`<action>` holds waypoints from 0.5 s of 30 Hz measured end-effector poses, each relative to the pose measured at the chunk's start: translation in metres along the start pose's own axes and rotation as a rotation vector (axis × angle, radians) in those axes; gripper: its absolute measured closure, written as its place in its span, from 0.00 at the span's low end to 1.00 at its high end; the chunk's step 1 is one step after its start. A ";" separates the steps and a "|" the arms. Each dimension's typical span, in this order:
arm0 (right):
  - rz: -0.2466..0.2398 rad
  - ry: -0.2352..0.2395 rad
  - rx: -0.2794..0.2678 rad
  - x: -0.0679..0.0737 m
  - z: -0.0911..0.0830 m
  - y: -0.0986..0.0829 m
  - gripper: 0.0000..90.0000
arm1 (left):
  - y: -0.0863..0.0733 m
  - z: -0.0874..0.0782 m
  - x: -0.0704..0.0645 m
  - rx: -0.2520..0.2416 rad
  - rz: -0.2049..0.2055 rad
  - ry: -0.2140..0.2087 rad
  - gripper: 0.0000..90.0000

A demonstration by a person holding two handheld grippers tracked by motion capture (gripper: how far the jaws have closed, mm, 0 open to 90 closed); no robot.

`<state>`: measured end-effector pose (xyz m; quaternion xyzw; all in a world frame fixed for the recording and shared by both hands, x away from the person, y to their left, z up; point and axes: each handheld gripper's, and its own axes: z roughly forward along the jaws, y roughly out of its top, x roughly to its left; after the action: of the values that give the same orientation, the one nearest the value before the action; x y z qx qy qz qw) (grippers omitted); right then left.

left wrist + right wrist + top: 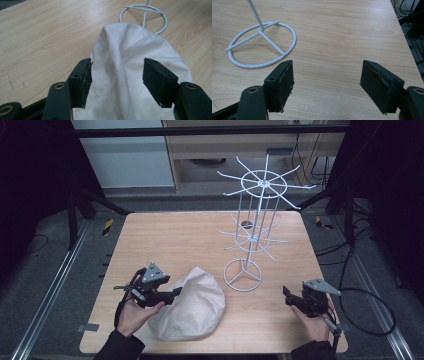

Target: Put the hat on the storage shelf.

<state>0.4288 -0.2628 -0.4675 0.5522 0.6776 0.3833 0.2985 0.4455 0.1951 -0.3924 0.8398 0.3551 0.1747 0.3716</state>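
Cloth fills the gap ahead of my left gripper [117, 81]: a cream fabric hat [130, 75] lies on the wooden table [45, 37], its raised fold between my wide-open jaws, nothing gripped yet. My right gripper [325, 85] is equally wide open and empty over bare wood, with the white wire rack [262, 45] ahead to its left. Closing on loose fabric alone could let the hat slip or sag.

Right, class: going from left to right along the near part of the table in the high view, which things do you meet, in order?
Left gripper → cream cloth hat → ring base of the white wire rack → right gripper.
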 end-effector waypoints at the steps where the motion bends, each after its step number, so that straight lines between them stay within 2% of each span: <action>1: 0.000 0.000 0.000 0.000 0.000 0.000 0.30 | 0.000 0.002 -0.001 0.005 0.002 -0.001 0.45; 9: 0.008 0.005 0.001 -0.001 0.000 0.000 0.30 | 0.001 0.014 -0.007 0.055 0.033 -0.009 0.44; 12: 0.008 0.004 0.003 -0.001 0.000 0.000 0.30 | 0.001 0.018 -0.008 0.066 0.033 -0.016 0.44; 15: 0.030 0.027 -0.004 -0.002 0.001 0.000 0.31 | 0.004 0.020 -0.009 0.095 0.043 -0.018 0.44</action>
<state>0.4298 -0.2651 -0.4680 0.5566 0.6723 0.3965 0.2847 0.4524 0.1767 -0.4025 0.8654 0.3416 0.1582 0.3307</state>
